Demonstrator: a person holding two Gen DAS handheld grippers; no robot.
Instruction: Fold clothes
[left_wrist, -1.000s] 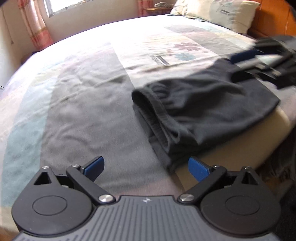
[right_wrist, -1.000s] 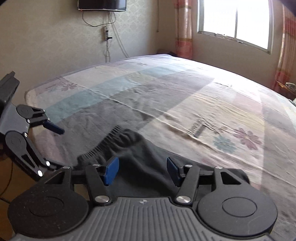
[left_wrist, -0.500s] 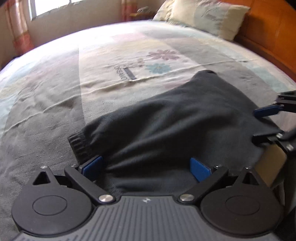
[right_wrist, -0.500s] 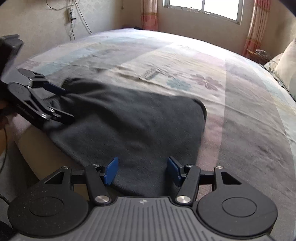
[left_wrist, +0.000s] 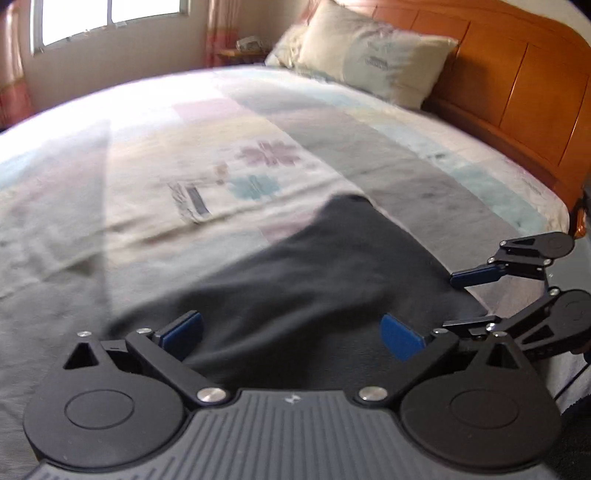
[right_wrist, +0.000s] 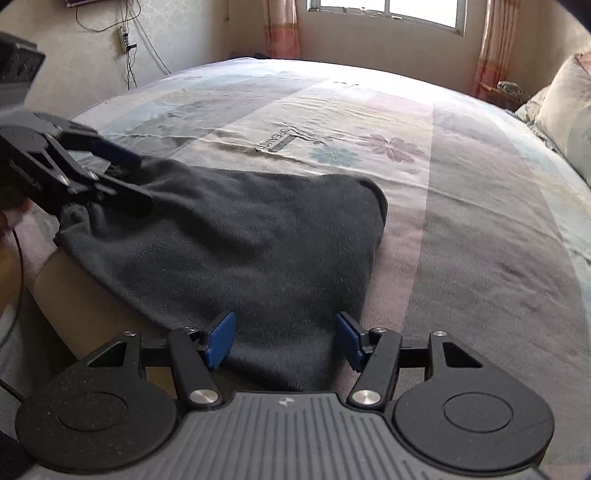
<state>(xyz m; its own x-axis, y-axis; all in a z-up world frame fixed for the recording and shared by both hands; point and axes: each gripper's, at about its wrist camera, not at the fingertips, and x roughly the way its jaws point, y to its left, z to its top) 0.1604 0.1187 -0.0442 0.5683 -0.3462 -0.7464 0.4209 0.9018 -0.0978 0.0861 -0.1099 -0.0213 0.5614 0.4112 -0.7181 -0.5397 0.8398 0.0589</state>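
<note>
The left gripper (left_wrist: 291, 334) points down at the near-left end of the dark garment (right_wrist: 236, 251) on the bed (right_wrist: 480, 206) with jaws apart, grasping nothing, and the right gripper (right_wrist: 282, 341), also tilted down, stands released over its near-right corner.

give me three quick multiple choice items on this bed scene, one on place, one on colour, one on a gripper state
1. Where does the dark garment lie?
A. on the pillow
B. at the near edge of the bed
C. on the floor

2. What colour are the gripper pads?
A. blue
B. red
C. white

3. How do the right gripper jaws stand?
A. shut on the cloth
B. apart over the cloth's near edge
C. shut, holding nothing

Answers:
1 B: it lies on the patterned bedsheet, far from the pillow.
2 A: the pads are blue.
3 B: the pads stand apart, with cloth between them unpressed.
</note>
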